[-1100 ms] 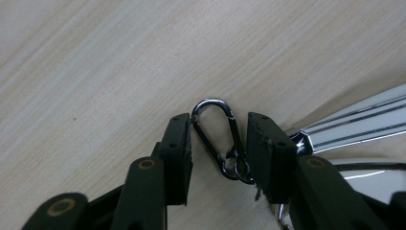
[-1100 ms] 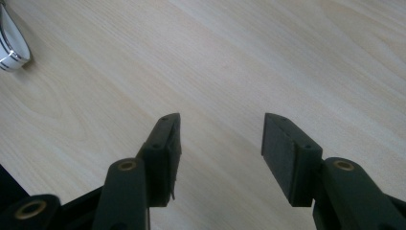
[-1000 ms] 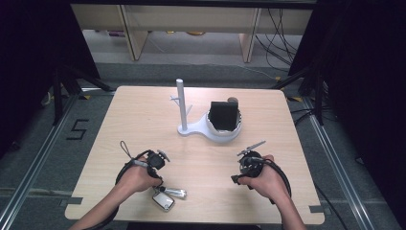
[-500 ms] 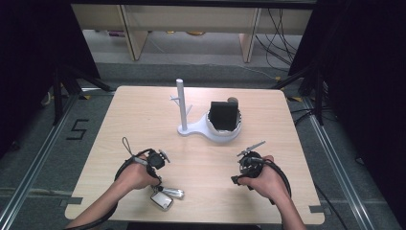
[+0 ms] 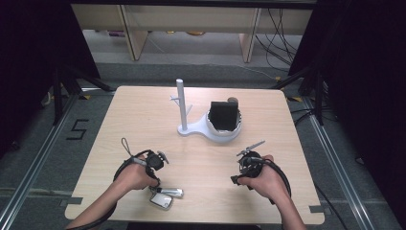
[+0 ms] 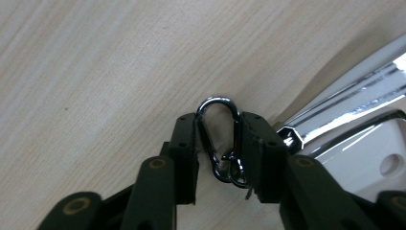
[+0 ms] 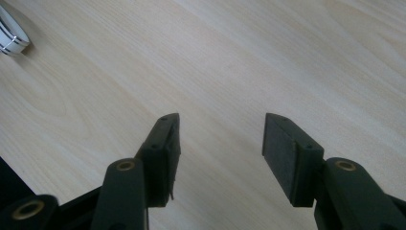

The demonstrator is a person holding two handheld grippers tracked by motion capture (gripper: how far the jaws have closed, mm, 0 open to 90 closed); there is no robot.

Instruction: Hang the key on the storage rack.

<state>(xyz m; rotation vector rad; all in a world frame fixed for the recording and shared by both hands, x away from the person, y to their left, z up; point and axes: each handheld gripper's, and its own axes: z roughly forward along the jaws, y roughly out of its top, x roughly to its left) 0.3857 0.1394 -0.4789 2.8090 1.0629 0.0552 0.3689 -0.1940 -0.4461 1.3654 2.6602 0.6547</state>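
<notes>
Pinching a small dark carabiner clip (image 6: 219,139) between its pads, the left gripper (image 6: 218,143) has just been closing its jaws, seemingly to lift the attached shiny metal keychain piece (image 5: 165,196) lying just beside it. The right gripper (image 7: 218,158) waits open and empty above bare table (image 7: 239,57). No readable writing appears.

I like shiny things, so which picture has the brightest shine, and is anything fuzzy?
Left gripper view: bright glare streaks on the chrome key fob, blurred at that edge, while the carabiner between the jaws looks sharp. High view: even light, dark surroundings. Right gripper view: soft, glare-free wood.
</notes>
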